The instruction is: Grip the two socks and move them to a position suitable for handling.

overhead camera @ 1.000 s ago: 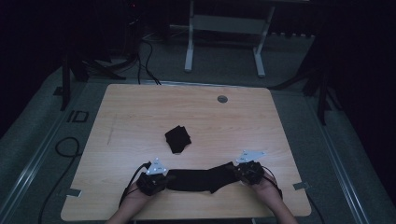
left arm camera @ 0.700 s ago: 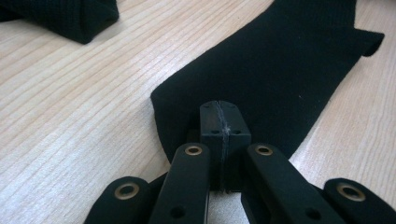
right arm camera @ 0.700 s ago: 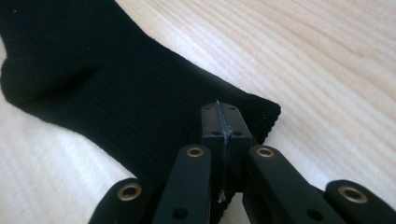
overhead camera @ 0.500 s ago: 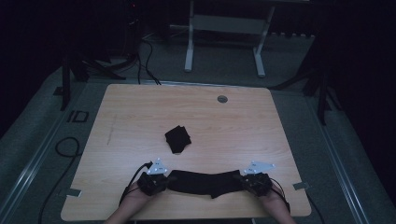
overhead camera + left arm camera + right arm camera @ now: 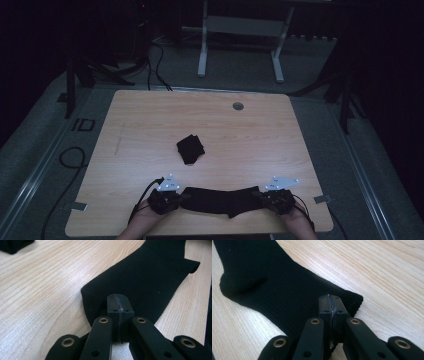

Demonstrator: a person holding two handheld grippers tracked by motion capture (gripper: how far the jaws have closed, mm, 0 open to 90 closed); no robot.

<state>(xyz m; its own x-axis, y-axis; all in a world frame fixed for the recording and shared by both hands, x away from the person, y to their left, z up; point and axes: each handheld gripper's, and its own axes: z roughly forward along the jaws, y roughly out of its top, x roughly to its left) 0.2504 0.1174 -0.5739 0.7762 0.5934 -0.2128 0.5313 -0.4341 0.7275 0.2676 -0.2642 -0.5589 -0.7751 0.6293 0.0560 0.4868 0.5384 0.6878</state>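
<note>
Sock (image 5: 220,201), black and stretched flat, lies along the near edge of the wooden desk (image 5: 260,135) in the high view, running left to right between the two hands. The left gripper (image 5: 176,198) sits at the sock's left end and the right gripper (image 5: 264,197) at its right end, each with a pale three-cornered plate on top and a cable trailing toward the near edge. A second sock (image 5: 190,149), bunched into a dark lump, rests farther up the desk, near the middle and well apart from the stretched one. A small round grommet (image 5: 238,106) is set in the desk near the far edge. In the left gripper view, the left gripper (image 5: 117,305) has its jaws pressed fully together, pinching the rounded end of the sock (image 5: 150,280), which spreads flat over the wood away from the jaws; a corner of the bunched sock (image 5: 12,246) shows at the top left. In the right gripper view, the right gripper (image 5: 332,307) is likewise clamped tight, its jaws meeting on the ribbed open end of the sock (image 5: 274,287), whose cloth lies flat on the desk and bulges at the heel farther off.
</note>
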